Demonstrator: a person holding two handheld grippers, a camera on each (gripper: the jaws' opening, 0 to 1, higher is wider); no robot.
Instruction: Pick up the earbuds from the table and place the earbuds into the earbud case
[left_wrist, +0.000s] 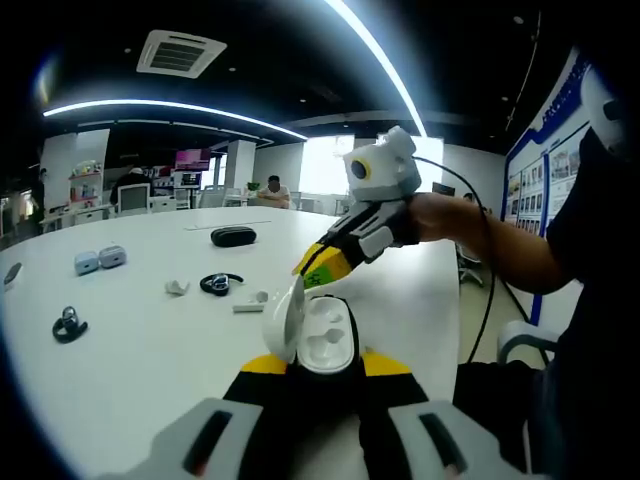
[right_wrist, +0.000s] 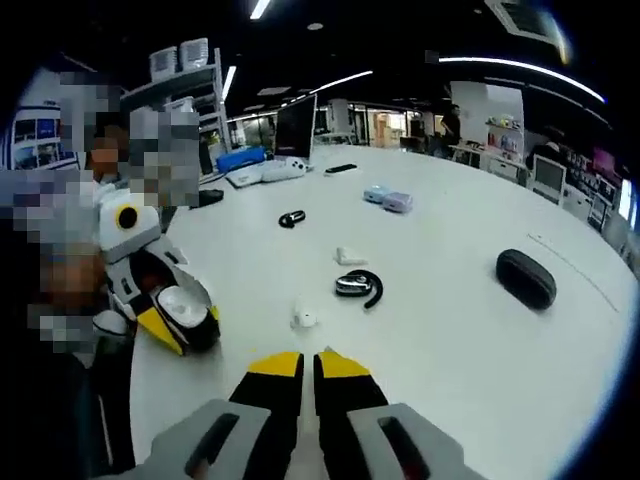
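An open white earbud case (left_wrist: 318, 338) sits between the yellow tips of my left gripper (left_wrist: 322, 364), which is shut on it, lid tilted to the left. My right gripper (left_wrist: 309, 268) comes in from the right, its tips just above the case lid. In the right gripper view its jaws (right_wrist: 309, 362) are pressed together, with nothing seen between them. A small white earbud (right_wrist: 303, 318) lies on the table just ahead of them. Another white earbud (right_wrist: 348, 257) lies farther off. The left gripper (right_wrist: 186, 322) with the case (right_wrist: 184, 304) is at the left.
On the white table (left_wrist: 150, 370) lie a black ear-hook earbud (right_wrist: 358, 286), a second black one (right_wrist: 291, 218), a black oval case (right_wrist: 526, 277) and two small pale cases (right_wrist: 388, 200). A person's arm (left_wrist: 480, 240) holds the right gripper. People sit at the far side.
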